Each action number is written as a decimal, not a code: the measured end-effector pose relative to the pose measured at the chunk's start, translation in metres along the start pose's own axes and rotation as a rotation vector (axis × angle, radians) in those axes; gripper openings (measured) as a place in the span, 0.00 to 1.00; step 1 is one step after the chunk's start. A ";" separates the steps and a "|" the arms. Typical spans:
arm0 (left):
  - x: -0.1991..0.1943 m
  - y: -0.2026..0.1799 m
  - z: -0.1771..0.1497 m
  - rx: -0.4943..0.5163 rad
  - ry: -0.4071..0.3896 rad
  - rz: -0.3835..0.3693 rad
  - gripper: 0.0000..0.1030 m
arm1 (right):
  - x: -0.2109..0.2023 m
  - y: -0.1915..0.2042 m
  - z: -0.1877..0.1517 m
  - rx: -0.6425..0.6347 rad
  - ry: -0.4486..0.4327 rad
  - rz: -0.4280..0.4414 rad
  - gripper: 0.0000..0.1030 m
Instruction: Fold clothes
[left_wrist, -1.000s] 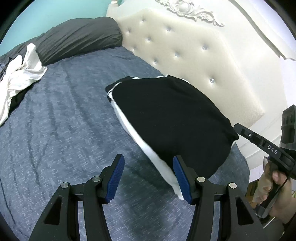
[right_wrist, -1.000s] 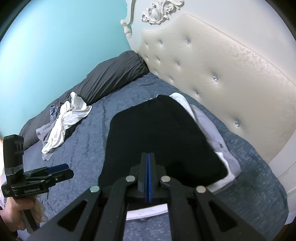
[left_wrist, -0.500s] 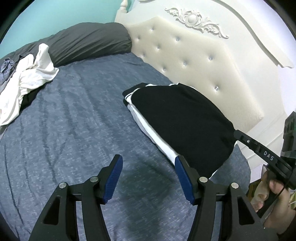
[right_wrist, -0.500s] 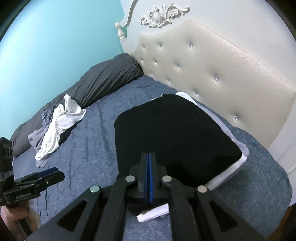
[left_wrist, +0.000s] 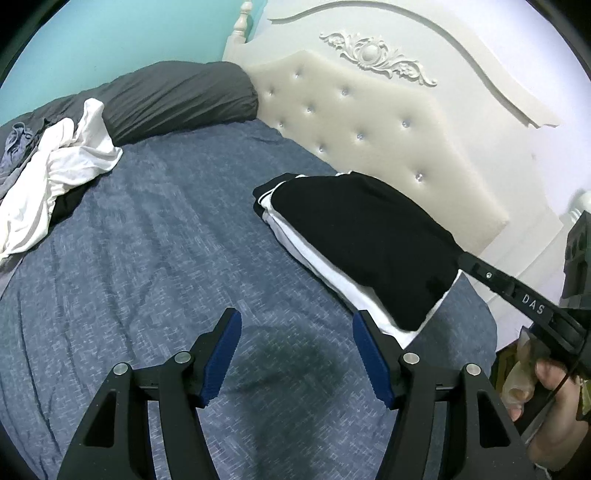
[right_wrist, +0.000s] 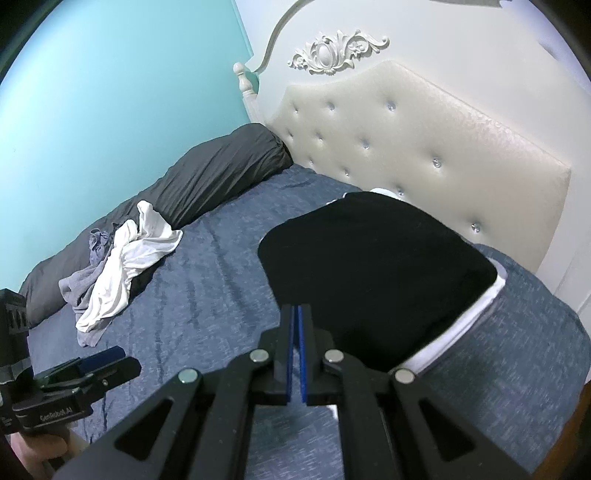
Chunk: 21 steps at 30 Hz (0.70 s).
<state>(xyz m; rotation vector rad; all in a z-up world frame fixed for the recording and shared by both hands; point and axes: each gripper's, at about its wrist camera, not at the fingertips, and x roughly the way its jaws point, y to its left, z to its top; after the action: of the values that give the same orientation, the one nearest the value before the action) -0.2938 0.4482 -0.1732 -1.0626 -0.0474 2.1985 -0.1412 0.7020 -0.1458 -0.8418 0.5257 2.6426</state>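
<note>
The bed (left_wrist: 155, 258) is covered by a blue-grey sheet and is bounded at the far end by a white tufted headboard (left_wrist: 369, 125); a dark grey pillow (left_wrist: 173, 96) is laid along the teal wall. A wide stretch of bare sheet is left open between the two groups of clothes.

A folded stack (left_wrist: 362, 240), black on top with white layers beneath, is set near the headboard and close to the bed's corner edge (little margin is left on that side). The stacking step is judged to be complete. A loose pile of unfolded clothes (right_wrist: 122, 266), white over grey, is lying beside the pillow, well apart from the stack.

The left tool (left_wrist: 295, 354) is held above bare sheet just beside the stack; its jaws are spread and opening, and nothing is seen between them. The right tool (right_wrist: 295, 350) is held over the near edge of the stack with its pads pressed together; no cloth is seen pinched.

The next move is judged to call for a reach across the open sheet to the loose pile, where one garment should be picked up and laid flat in the clear middle area. The stack should be passed without contact.
</note>
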 end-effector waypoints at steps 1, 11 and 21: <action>-0.003 0.001 -0.002 0.004 -0.004 -0.001 0.66 | -0.002 0.004 -0.003 -0.006 -0.004 0.001 0.02; -0.026 0.006 -0.016 0.012 -0.051 -0.021 0.68 | -0.017 0.019 -0.025 -0.004 -0.032 0.000 0.02; -0.046 0.007 -0.031 0.035 -0.101 -0.043 0.71 | -0.040 0.023 -0.038 0.000 -0.083 0.014 0.04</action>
<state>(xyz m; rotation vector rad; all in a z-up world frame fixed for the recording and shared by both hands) -0.2565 0.4082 -0.1647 -0.9232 -0.0753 2.2050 -0.1010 0.6576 -0.1447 -0.7274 0.5120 2.6771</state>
